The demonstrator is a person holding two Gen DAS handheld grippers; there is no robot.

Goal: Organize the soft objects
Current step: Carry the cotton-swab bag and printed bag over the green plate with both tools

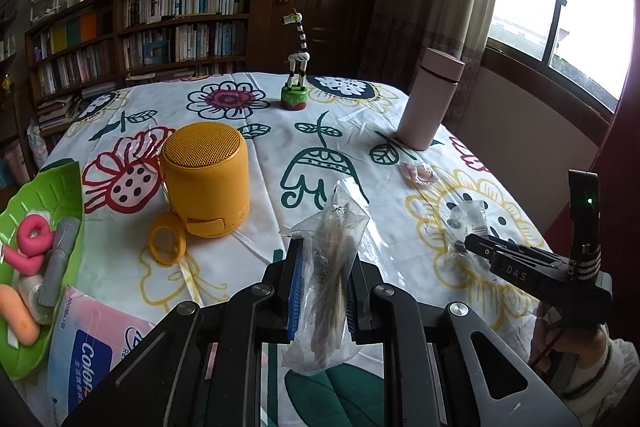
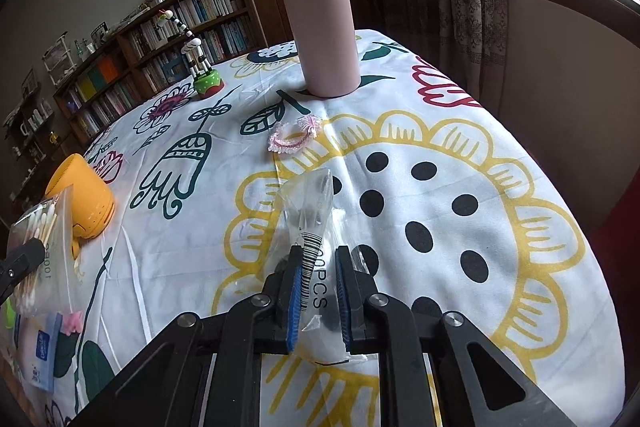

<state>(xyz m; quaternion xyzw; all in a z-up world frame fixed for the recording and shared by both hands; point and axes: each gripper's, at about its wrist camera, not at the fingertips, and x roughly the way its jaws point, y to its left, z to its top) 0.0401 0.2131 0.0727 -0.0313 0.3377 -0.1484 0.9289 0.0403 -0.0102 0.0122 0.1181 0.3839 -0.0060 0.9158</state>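
Daylight floods from the blown-out window at right, leaving the room dim, with fisheye-bent, vignetted edges.

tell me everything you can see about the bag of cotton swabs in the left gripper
The bag of cotton swabs is a clear, crinkly plastic pouch, seemingly soft film, packed with white-tipped, wood-coloured sticks. It stands roughly upright, pinched between the blue-padded fingers of the left gripper, its top and bottom poking out past them. In the right wrist view the bag shows dark printed digits and seems lifted off the tablecloth, in front of the yellow speaker.
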